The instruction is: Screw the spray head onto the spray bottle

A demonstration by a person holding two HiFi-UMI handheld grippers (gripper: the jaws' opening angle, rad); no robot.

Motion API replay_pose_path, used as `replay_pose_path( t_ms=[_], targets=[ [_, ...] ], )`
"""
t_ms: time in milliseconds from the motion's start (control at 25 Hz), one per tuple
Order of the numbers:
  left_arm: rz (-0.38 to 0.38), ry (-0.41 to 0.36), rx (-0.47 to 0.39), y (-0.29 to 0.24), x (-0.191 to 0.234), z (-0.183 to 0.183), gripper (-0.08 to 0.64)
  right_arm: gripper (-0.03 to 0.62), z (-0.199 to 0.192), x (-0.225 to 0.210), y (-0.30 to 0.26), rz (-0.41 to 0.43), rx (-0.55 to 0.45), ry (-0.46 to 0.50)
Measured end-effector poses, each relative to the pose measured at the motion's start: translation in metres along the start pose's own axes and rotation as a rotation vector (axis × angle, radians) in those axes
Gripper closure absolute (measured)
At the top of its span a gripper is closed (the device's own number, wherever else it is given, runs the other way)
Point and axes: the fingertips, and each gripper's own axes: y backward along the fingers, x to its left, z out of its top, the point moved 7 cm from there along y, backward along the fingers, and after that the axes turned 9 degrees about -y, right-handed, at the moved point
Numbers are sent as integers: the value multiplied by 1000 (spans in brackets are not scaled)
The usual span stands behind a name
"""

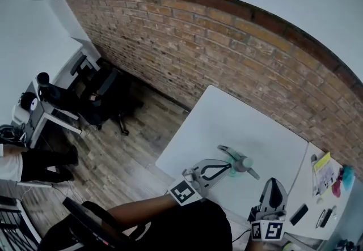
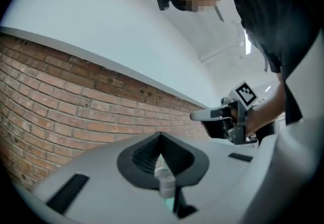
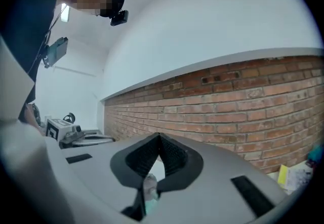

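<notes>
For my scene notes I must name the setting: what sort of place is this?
Probably an office or lab workroom: a bare brick wall, a white table on a wood-plank floor, and a black office chair beside a cluttered desk.

Head view: even, diffuse indoor light, moderately bright; shadows soft. White table (image 1: 227,125) bright, evenly lit. Strong fisheye: brick wall (image 1: 227,46) bows in arc, edges stretched. Bottom edge dark. Gripper views: black vignette at corners, brick courses curved, near foreground soft, out of focus; far wall fairly sharp. Upper left of right gripper view: ceiling lamp (image 3: 65,12) blown out.
</notes>
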Motion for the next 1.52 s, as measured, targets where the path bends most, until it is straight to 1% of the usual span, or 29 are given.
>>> replay_pose_path(
  t_ms=[80,160,200,280,400,440,560,680,800,920,1040,1120,1280,1520],
  targets=[
    [21,28,18,1,4,7,558,586,-5,7,3,-70,-5,34],
    [22,12,19,2,8,8,558,586,-10,10,5,-142,3,51],
    [18,1,17,4,10,7,558,586,-12,13,7,-166,7,39],
    [3,-4,27,10,9,6,558,586,-14,22,15,-187,4,12],
    [-4,14,28,15,10,11,558,586,-10,32,18,-171,-24,20],
    [2,5,23,17,9,12,558,586,-11,35,19,-162,-31,24],
    [36,-32,37,29,1,16,558,586,-13,45,30,-133,-49,30],
    [89,-29,27,44,-13,23,558,586,-12,52,45,-107,-55,42],
    [109,-38,21,59,-26,23,558,586,-14,61,56,-93,-61,56],
    [101,-41,16,65,-30,16,558,586,-18,64,58,-119,-77,63],
    [76,-42,17,69,-23,15,558,586,-16,66,60,-177,-94,7],
    [67,-35,23,71,-18,18,558,586,-12,69,60,-196,-94,-15],
    [53,-61,20,64,-14,25,558,586,-8,72,54,-186,-92,4],
    [67,-66,11,58,-18,32,558,586,-14,73,51,-160,-78,10]
  ],
)
